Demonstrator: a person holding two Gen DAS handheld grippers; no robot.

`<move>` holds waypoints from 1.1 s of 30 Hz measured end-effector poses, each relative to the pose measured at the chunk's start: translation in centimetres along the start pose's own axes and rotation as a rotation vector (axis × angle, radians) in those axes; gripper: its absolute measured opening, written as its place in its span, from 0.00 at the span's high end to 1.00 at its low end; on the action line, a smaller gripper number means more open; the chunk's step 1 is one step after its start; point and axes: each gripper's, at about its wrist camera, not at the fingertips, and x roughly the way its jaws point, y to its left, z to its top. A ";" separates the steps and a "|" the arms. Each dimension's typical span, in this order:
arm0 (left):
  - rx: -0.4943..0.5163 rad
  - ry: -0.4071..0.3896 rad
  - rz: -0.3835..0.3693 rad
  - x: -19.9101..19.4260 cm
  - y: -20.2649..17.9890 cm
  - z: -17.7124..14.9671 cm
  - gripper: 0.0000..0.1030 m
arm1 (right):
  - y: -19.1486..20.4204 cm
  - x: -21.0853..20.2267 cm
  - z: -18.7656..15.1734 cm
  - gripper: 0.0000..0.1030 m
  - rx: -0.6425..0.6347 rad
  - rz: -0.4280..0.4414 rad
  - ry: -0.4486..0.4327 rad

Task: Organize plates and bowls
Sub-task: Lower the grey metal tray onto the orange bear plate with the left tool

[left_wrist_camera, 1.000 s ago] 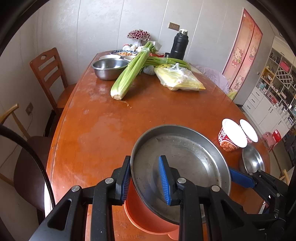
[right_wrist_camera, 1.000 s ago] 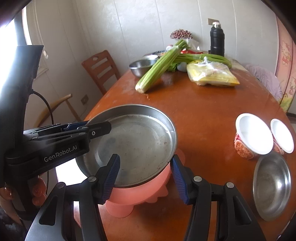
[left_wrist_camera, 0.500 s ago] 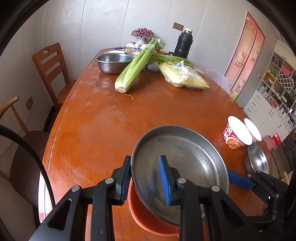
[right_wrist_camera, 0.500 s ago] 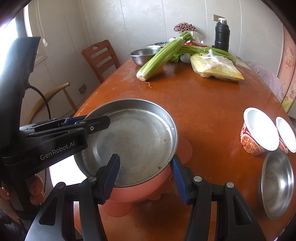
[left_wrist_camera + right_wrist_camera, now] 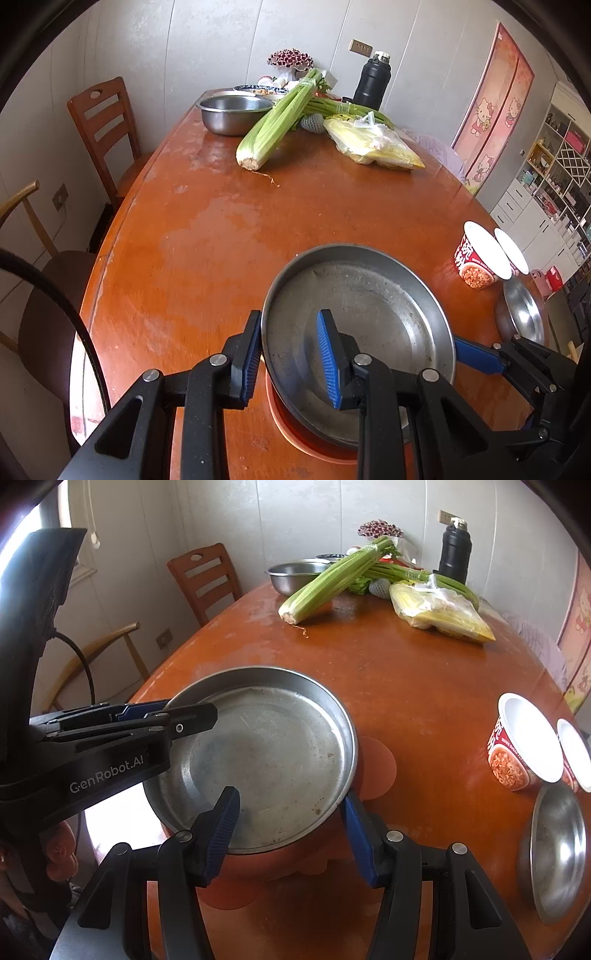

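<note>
Two grippers work over one long oval wooden table (image 5: 207,236), the largest item in view. Two chairs stand at its left side, near the wall: a slatted wooden chair (image 5: 107,125) and a curved-back chair (image 5: 40,266).

At the near end of the table sits a pink bowl (image 5: 373,771) with rounded flaps along its rim. A steel pan (image 5: 269,753), wide and shallow, rests on top of this bowl and covers most of it.

The left gripper (image 5: 290,358) pinches the near-left rim of the pan: one blue pad lies outside the wall, the other inside, pressed close together on the metal. The right gripper (image 5: 290,830) straddles the near-right part of the pan and bowl. One pad sits over the pan floor and the other outside the rim, beside the bowl. Whether these pads press on anything cannot be told.

At the right edge of the table, well apart from the pan, lies a small steel plate (image 5: 557,853). Just beyond it stand two red paper cups with white lids (image 5: 524,746), touching each other.

At the far end lie a bunch of celery (image 5: 273,125), a steel mixing bowl (image 5: 232,112), a clear bag of yellow food (image 5: 373,144), green stalks behind it and a black flask (image 5: 371,86) upright near the wall.
</note>
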 end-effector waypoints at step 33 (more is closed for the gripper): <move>-0.011 0.025 -0.006 0.1 0.1 -2.1 0.71 | 0.9 1.3 -0.3 0.43 -0.113 -0.106 -0.020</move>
